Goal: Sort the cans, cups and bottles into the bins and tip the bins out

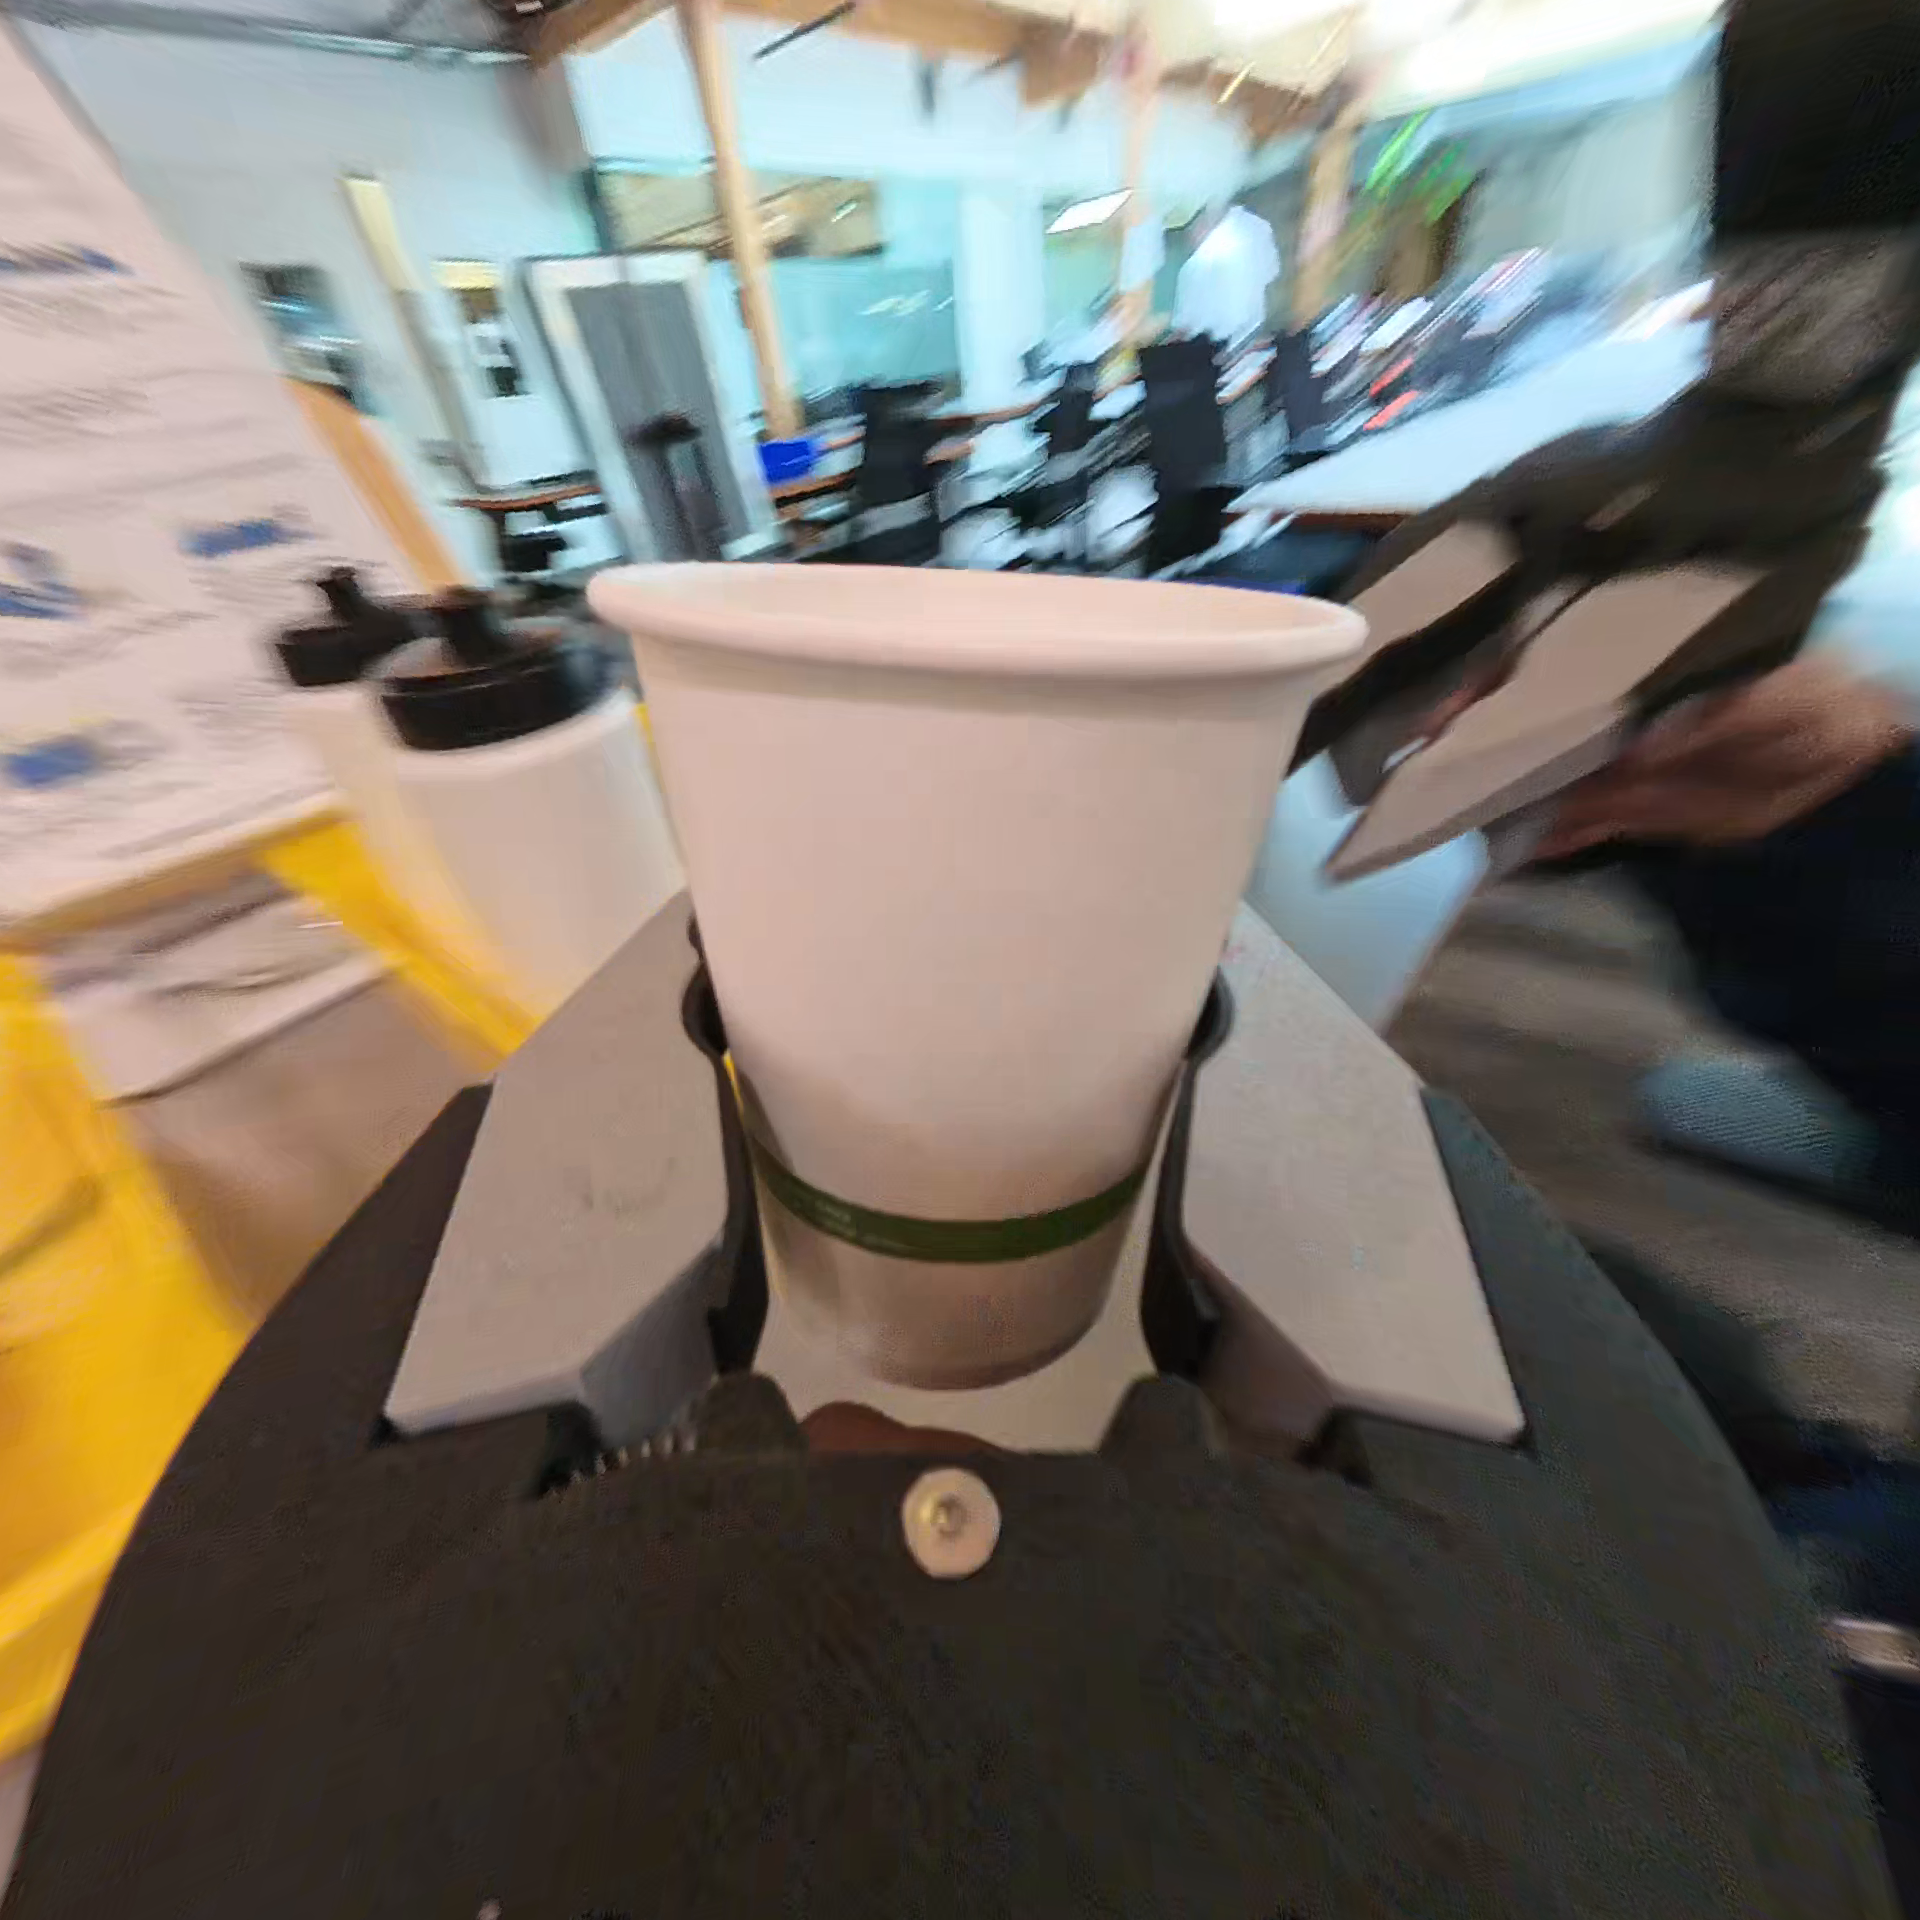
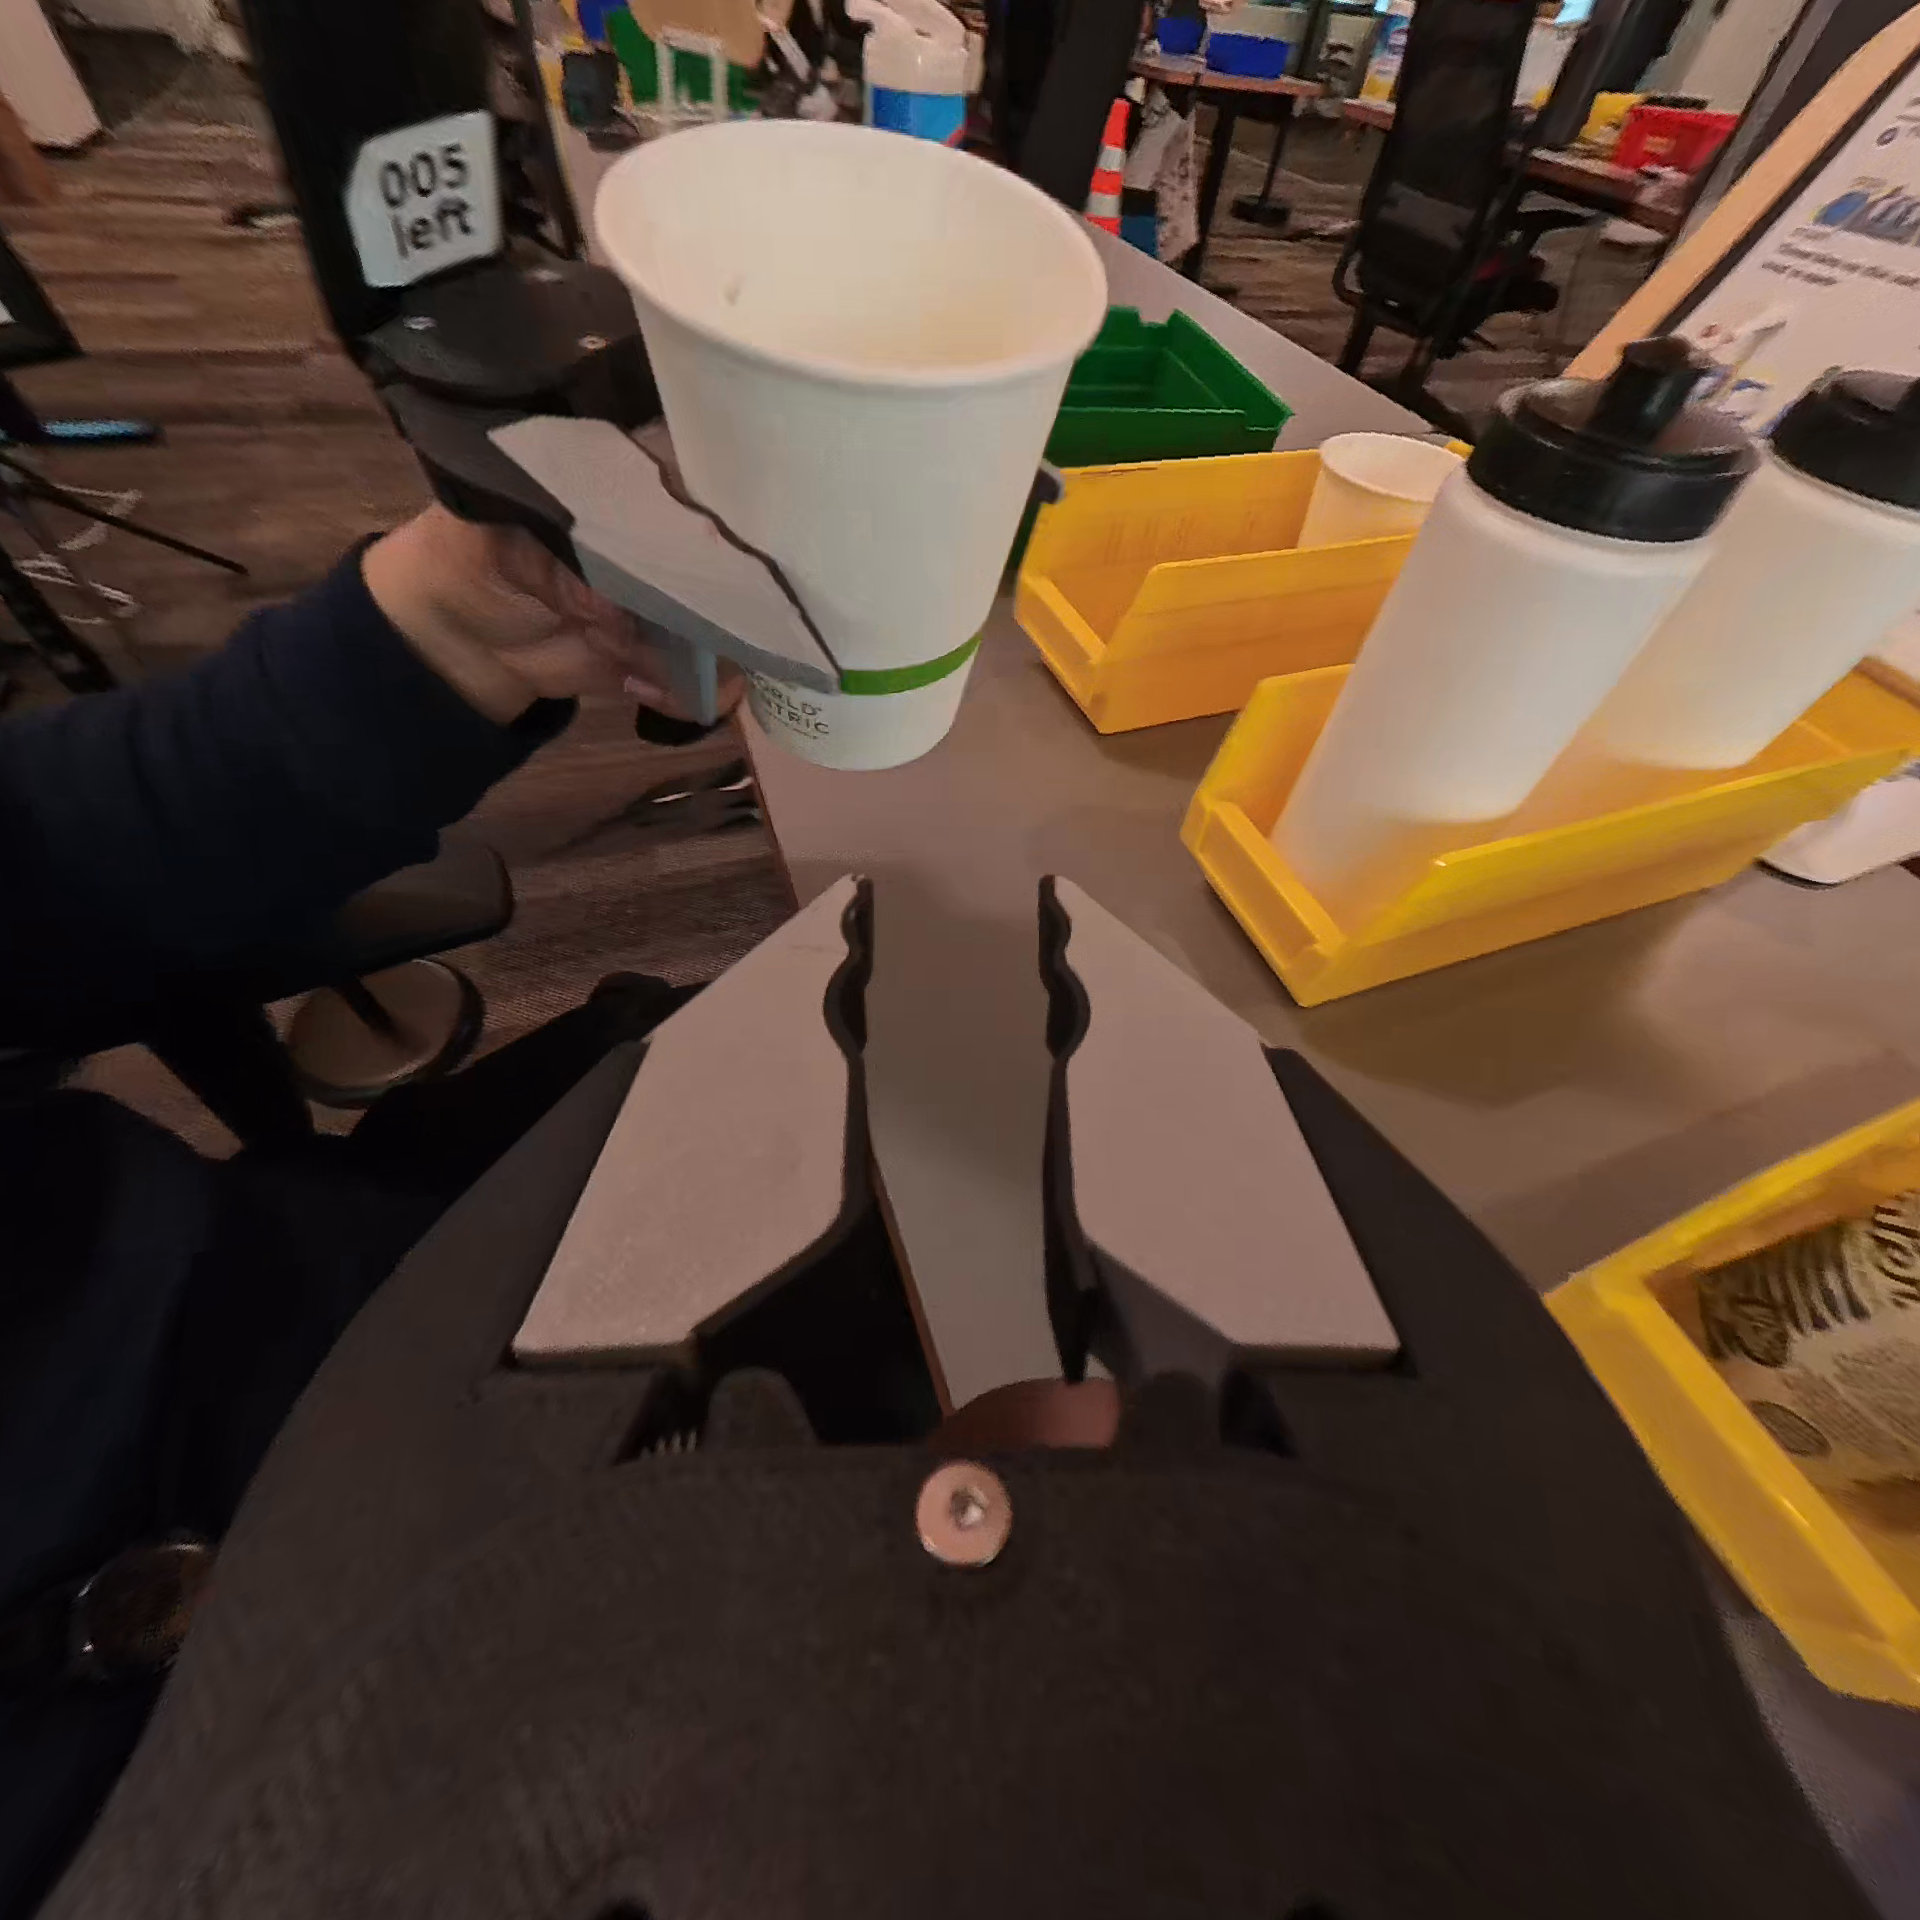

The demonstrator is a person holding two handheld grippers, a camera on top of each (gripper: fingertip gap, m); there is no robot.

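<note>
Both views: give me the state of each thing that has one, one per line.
Left tool: shut on held cup.
Held cup: upright, off the table, looks empty.
Right tool: open, nothing between its fingers.
Far yellow bin: upright, second cup inside.
Middle yellow bin: upright, two capped bottles leaning inside.
Near yellow bin: upright, striped item inside.
Green bin: upright, contents not visible.

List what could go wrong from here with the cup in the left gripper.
The left gripper pinches the paper cup low near its base, so it might tilt or slip. The yellow bin already holds a cup; setting this one in might knock it over.
</note>
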